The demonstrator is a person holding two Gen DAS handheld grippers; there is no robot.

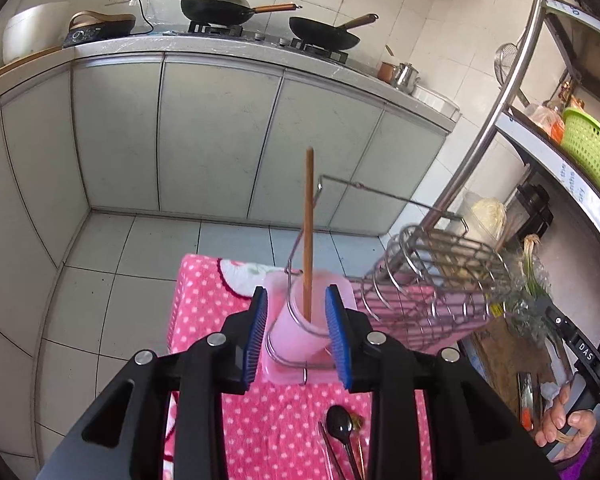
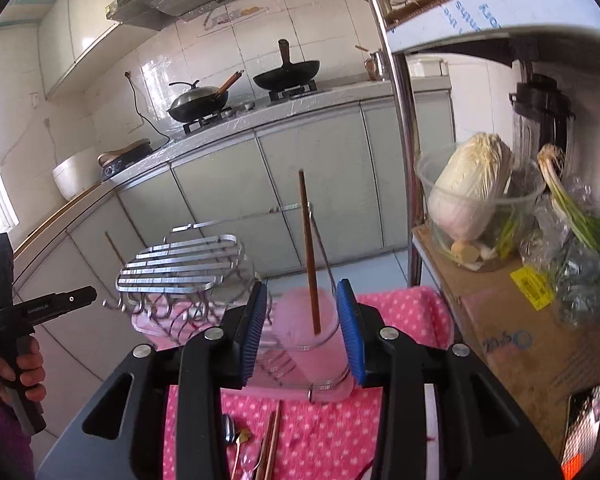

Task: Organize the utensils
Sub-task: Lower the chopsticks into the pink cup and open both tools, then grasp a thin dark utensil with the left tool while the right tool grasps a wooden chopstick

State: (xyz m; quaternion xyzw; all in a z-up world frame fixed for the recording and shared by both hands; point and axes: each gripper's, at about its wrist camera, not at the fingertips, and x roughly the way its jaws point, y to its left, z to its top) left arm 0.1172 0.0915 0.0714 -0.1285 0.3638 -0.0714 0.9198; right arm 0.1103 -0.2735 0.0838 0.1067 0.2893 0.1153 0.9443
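One wooden chopstick (image 1: 308,236) stands nearly upright in the pink cup (image 1: 300,320) at the centre of both views, its lower end lost behind the cup's cloudy wall. The cup sits in a ring of the wire utensil rack (image 1: 432,280), whose slatted basket blurs toward the right of the left wrist view. At the bottom edge, a dark spoon (image 1: 340,426) and more chopsticks (image 2: 269,440) lie on the pink dotted cloth (image 1: 204,300) over the bench, cut off by the frame and partly hidden by the gripper bodies. The left hand-held gripper (image 1: 298,336) is released, its blue pads either side of the cup; whether they touch it cannot be told. The right hand-held gripper (image 2: 304,332) is likewise spread around the cup, holding nothing. Each view catches the other gripper's handle and the person's hand (image 2: 18,368) at the frame's edge.
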